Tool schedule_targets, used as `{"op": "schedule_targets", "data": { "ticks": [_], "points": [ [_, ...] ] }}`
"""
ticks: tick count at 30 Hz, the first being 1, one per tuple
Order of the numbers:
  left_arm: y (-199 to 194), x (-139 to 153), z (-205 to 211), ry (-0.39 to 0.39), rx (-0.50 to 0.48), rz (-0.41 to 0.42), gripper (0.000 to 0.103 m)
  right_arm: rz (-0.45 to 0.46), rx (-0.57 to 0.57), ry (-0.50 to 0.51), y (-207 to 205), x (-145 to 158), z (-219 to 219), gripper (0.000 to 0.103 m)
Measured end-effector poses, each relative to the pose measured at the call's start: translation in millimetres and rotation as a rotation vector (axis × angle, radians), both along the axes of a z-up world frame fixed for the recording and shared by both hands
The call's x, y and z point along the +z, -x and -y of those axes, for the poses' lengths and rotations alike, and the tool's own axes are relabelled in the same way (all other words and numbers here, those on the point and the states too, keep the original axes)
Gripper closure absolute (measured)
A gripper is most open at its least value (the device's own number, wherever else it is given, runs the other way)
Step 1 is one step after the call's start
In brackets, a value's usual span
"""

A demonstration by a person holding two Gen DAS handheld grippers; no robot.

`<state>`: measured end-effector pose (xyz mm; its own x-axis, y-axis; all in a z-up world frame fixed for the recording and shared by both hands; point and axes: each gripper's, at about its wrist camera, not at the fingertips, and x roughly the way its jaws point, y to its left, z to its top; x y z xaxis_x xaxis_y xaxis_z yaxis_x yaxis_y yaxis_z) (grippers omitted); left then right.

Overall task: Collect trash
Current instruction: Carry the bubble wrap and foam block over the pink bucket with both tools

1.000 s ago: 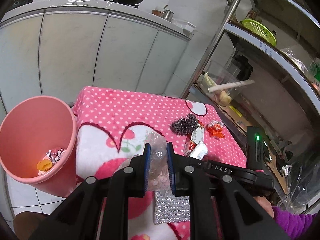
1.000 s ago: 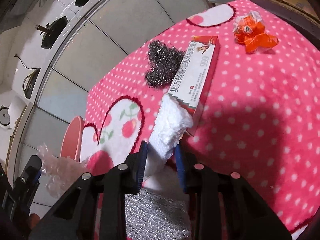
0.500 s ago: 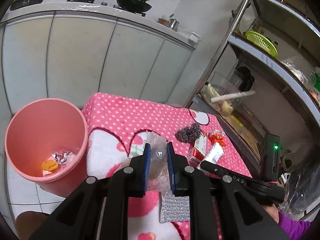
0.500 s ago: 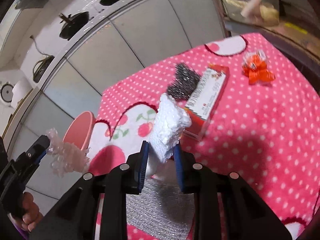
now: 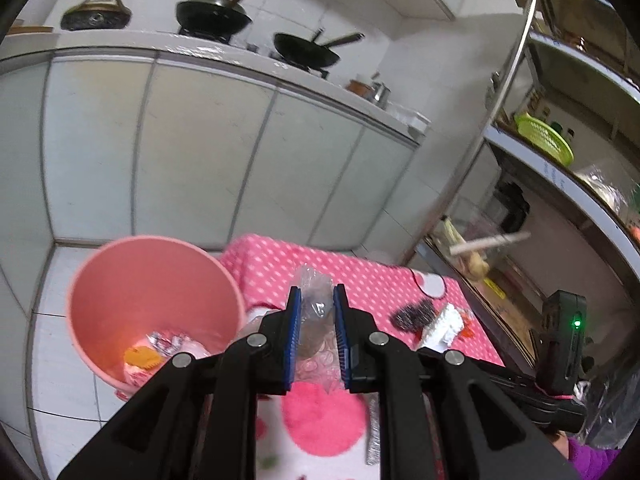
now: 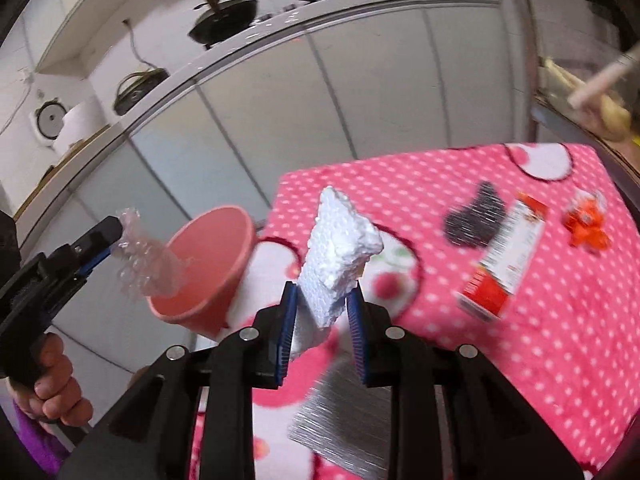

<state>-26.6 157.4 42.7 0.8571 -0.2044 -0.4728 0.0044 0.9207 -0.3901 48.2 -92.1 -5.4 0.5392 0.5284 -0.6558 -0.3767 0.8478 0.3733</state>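
Observation:
My left gripper (image 5: 315, 300) is shut on a clear bubble wrap piece (image 5: 314, 320), held above the table's left edge beside the pink trash bin (image 5: 100, 280); the bubble wrap also shows in the right wrist view (image 6: 148, 264). My right gripper (image 6: 322, 304) is shut on a white foam chunk (image 6: 338, 248), lifted above the pink polka-dot table (image 6: 560, 360). The bin (image 6: 224, 256) stands to the left of the table and holds foil and an orange scrap (image 5: 140, 358).
On the table lie a steel wool pad (image 6: 476, 220), a red and white box (image 6: 508, 264), an orange wrapper (image 6: 588, 226) and a silver foil sheet (image 6: 344, 424). White cabinets stand behind; a metal shelf rack (image 5: 560, 184) is at the right.
Both grippers have risen and swung left toward the bin, carrying the bubble wrap and the foam chunk. The foam has come clear of the box on the table.

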Motion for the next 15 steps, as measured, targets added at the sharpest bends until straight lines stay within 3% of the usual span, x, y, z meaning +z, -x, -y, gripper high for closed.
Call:
{"op": "schedule_targets", "data": {
  "ticks": [7, 15],
  "points": [
    [1.9, 2.8, -47.3, -0.009, 0.098, 0.004, 0.088, 0.026, 0.133, -0.005, -13.0, 19.7, -62.4, 0.077],
    [-5.3, -26.9, -82.0, 0.018, 0.165, -0.059, 0.088, 0.031, 0.257, 0.054, -22.6, 13.7, -132.0, 0.077]
  ]
}}
